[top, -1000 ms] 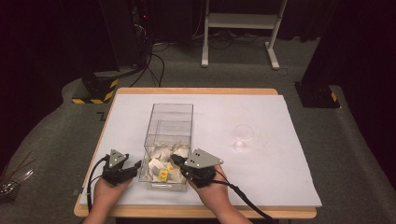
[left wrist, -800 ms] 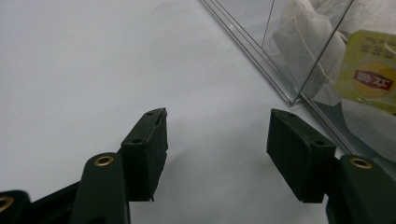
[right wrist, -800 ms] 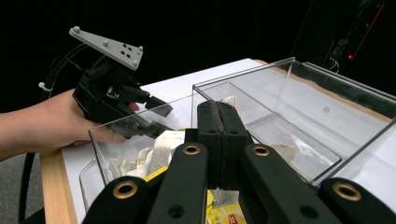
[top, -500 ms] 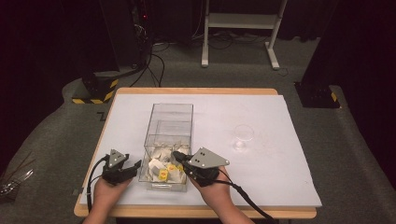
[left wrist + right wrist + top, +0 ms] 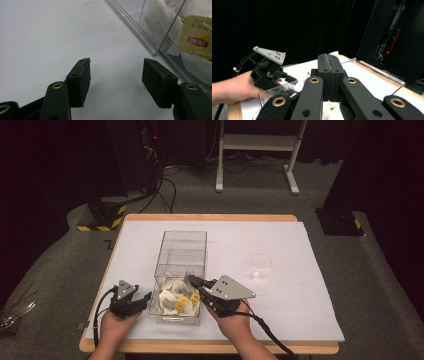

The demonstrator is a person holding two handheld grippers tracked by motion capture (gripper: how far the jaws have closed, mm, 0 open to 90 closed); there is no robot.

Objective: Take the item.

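Right gripper view: right claw pressed together, catch hidden; left claw spread.

A clear plastic cup stands upright on the white sheet, toward the table's right edge.

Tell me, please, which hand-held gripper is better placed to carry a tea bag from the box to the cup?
Probably the right hand-held gripper: its shut jaws sit over the tea bags in the box, on the cup's side. The left hand-held gripper rests open outside the box wall.
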